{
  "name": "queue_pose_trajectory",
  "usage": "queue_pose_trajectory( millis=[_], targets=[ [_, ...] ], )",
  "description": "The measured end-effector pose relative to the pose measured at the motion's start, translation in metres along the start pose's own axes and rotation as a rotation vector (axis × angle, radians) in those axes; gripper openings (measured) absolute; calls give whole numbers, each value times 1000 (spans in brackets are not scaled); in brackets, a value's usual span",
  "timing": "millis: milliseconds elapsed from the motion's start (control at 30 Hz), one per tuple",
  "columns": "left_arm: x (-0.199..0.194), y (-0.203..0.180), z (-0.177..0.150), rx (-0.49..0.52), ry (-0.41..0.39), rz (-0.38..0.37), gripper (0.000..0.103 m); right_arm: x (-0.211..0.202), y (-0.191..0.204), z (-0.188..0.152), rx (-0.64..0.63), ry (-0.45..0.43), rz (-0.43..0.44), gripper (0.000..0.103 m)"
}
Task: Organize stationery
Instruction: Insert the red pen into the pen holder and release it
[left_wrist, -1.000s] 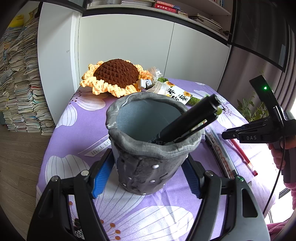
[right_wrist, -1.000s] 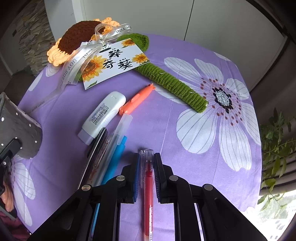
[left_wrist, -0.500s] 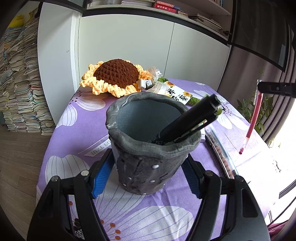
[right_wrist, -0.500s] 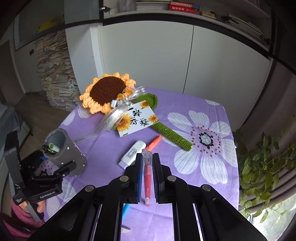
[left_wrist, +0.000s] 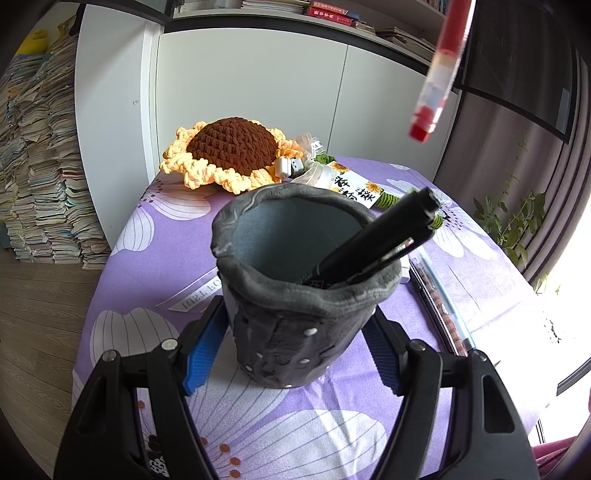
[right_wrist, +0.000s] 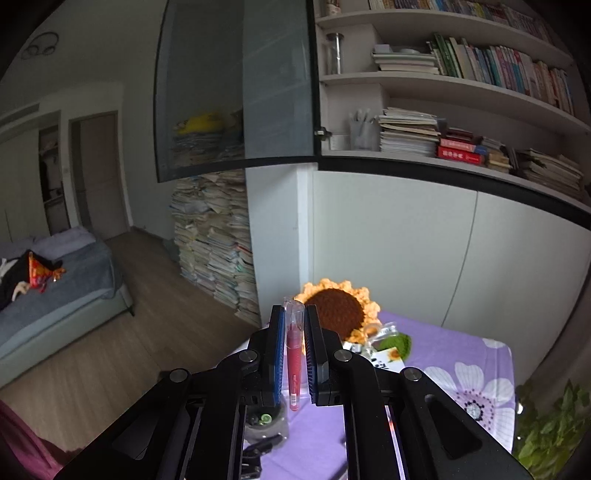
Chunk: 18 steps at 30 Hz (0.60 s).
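Observation:
A grey felt pen holder stands on the purple flowered tablecloth, and my left gripper is shut on it, blue pads pressed against both sides. A black marker leans out of the holder. My right gripper is shut on a red pen and holds it in the air. In the left wrist view the red pen hangs tip down, high and to the right of the holder. Far below the right gripper, the holder shows between its arms.
A crochet sunflower and a flower card lie behind the holder. Several pens lie on the cloth to its right. Stacks of books stand on the floor at left, a plant at right.
The right gripper has lifted the red pen off the cloth and carried it up toward the holder. In the left wrist view the pen went from mid-right to the top. The left gripper and holder stayed still.

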<state>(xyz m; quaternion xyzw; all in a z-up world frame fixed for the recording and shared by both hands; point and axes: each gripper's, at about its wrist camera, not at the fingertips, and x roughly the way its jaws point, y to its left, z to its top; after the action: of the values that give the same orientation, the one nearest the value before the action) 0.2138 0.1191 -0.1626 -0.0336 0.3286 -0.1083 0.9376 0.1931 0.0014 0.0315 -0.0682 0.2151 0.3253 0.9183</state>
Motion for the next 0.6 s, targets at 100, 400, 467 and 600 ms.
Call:
queue_pose_trajectory(
  millis=[100, 400, 467, 600],
  targets=[
    [0, 0, 0, 0, 0, 0, 71, 22, 8, -6, 12, 27, 53, 11],
    [0, -3, 0, 2, 1, -1, 71, 64, -2, -45, 76, 191, 67, 11],
    [0, -3, 0, 3, 1, -1, 71, 65, -4, -52, 85, 221, 75, 11],
    [0, -3, 0, 2, 1, -1, 71, 74, -4, -65, 91, 275, 82, 11]
  ],
)
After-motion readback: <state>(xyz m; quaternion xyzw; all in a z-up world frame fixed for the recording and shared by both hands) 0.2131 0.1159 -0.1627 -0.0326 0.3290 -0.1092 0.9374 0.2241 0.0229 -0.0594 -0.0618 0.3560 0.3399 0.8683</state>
